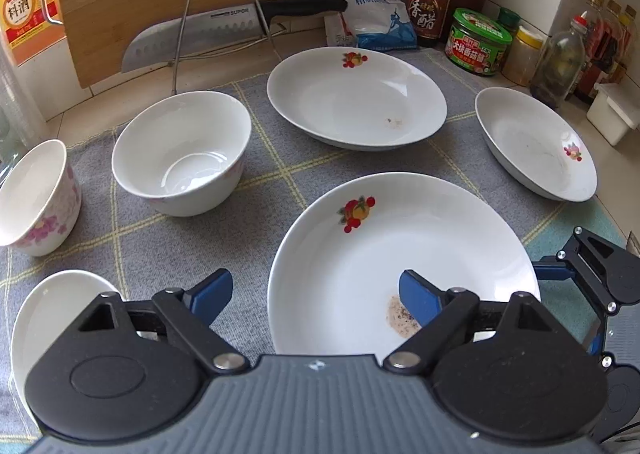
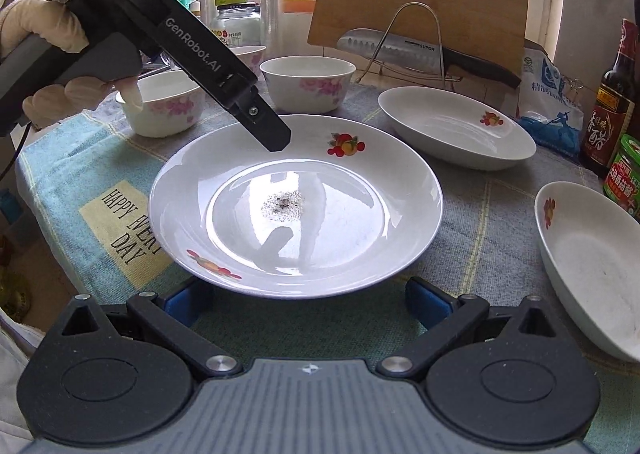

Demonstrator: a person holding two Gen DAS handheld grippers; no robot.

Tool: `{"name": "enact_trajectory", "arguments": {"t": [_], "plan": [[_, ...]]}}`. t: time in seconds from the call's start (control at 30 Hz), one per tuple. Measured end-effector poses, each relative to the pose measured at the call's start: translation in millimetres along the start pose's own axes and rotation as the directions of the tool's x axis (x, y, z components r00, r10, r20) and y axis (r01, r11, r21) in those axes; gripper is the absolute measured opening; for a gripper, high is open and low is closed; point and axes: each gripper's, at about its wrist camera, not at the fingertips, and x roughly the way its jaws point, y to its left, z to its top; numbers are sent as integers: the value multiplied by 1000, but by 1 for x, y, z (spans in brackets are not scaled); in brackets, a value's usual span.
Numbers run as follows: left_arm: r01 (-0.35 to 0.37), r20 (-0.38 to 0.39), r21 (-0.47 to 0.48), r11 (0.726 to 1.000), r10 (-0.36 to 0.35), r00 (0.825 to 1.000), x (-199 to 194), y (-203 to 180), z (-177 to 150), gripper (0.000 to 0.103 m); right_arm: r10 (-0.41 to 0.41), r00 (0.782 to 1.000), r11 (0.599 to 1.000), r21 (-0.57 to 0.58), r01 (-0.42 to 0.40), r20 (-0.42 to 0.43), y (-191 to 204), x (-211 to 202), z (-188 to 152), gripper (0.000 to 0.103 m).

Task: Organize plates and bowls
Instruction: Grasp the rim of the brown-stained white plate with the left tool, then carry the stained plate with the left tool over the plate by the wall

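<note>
Clearly, white plate (image 2: 360, 190) bears fruit prints and dark specks.

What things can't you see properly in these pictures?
- Left wrist view: the bowl at bottom left is half hidden behind the left gripper.
- Left wrist view: the right gripper is cut off by the edge, so its jaws cannot be read there.
- Right wrist view: the near rim of the big plate covers part of the right gripper's left pad.
</note>
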Motion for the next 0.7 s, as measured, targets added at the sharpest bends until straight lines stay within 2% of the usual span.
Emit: {"name": "enact_trajectory", "arguments": {"t": [0.07, 0.2, 0.4, 0.7], "plan": [[29, -14, 17, 999, -29, 999, 5, 1, 4, 88, 10, 1000, 1000, -10, -10, -14, 0, 1, 3, 103], [65, -48, 36, 997, -63, 997, 14, 2, 10, 79, 14, 999, 999, -44, -15, -32, 5, 2, 7, 103], [112, -95, 70, 991, -105, 990, 23, 4, 16, 72, 22, 999, 998, -59, -25, -47, 7, 3, 10, 103], [198, -196, 122, 973, -172, 965, 39, 5, 27, 69, 19, 998, 998, -64, -23, -59, 6, 4, 13, 103]]}}
